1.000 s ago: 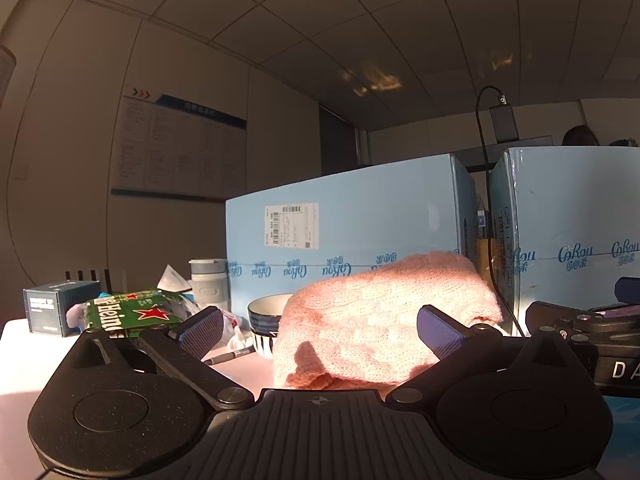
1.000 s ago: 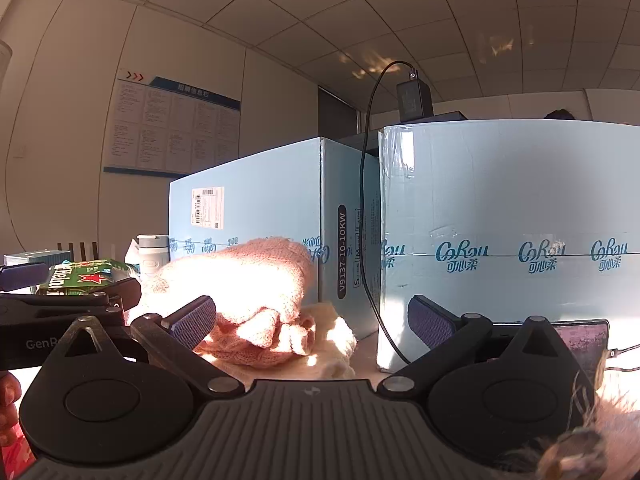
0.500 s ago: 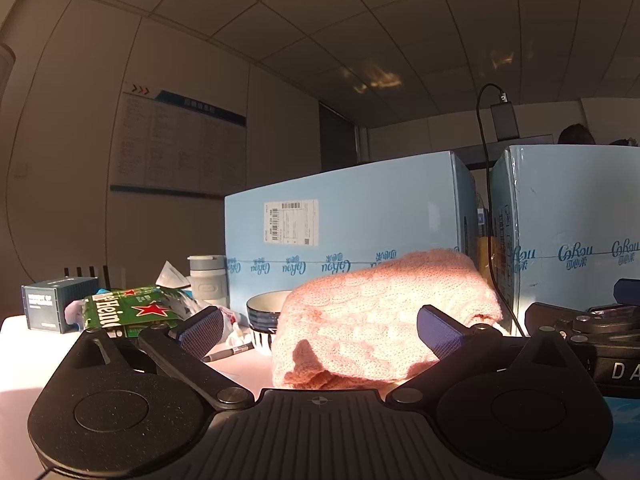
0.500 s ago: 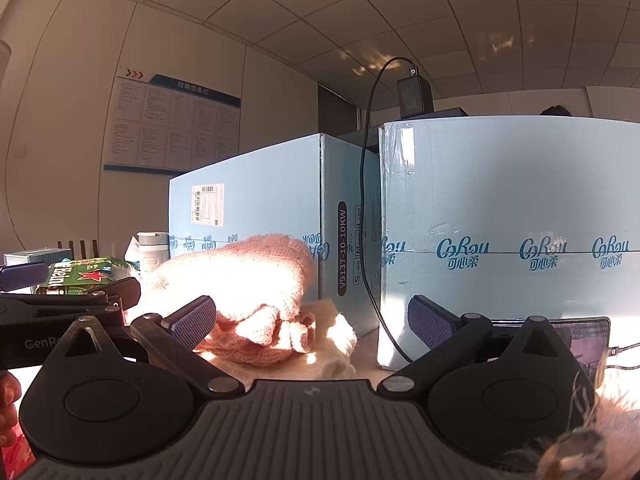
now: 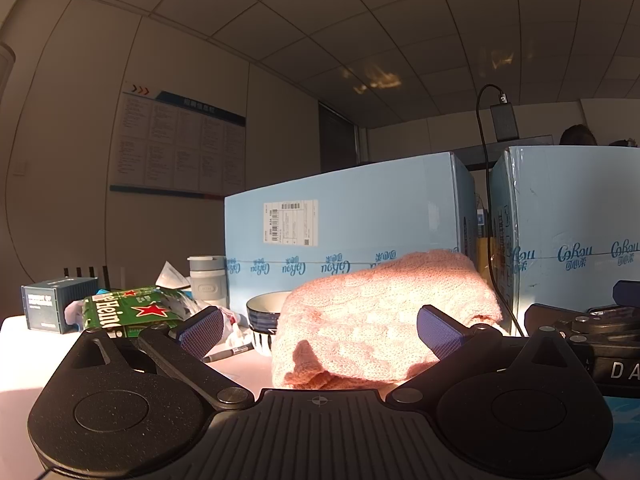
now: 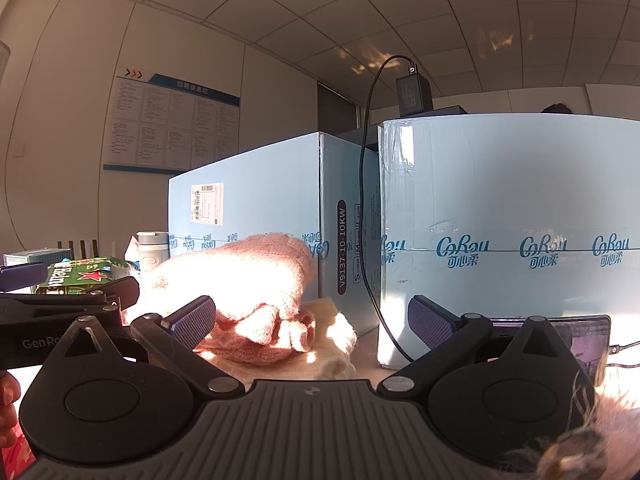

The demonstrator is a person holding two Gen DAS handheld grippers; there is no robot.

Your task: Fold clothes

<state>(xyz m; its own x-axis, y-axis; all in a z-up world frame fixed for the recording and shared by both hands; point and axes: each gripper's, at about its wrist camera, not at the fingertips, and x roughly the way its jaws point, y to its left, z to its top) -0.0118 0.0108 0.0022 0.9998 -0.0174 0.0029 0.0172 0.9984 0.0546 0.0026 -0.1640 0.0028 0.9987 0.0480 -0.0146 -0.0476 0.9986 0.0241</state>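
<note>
A pink knitted sweater lies in a folded heap on the white table, just beyond my left gripper, which is open and empty. In the right wrist view the same sweater sits left of centre on top of a cream knitted garment. My right gripper is open and empty, a little short of the heap. The left gripper's body shows at the left edge of the right view. The right gripper's body shows at the right edge of the left view.
Two large light-blue cartons stand close behind the clothes, with a black cable and charger between them. A blue-rimmed bowl, a marker pen, a green Heineken box, a cup and a phone sit around.
Both views have drifted slightly: the scene sits a little lower in each frame. The sweater heap and both open grippers keep the same relation.
</note>
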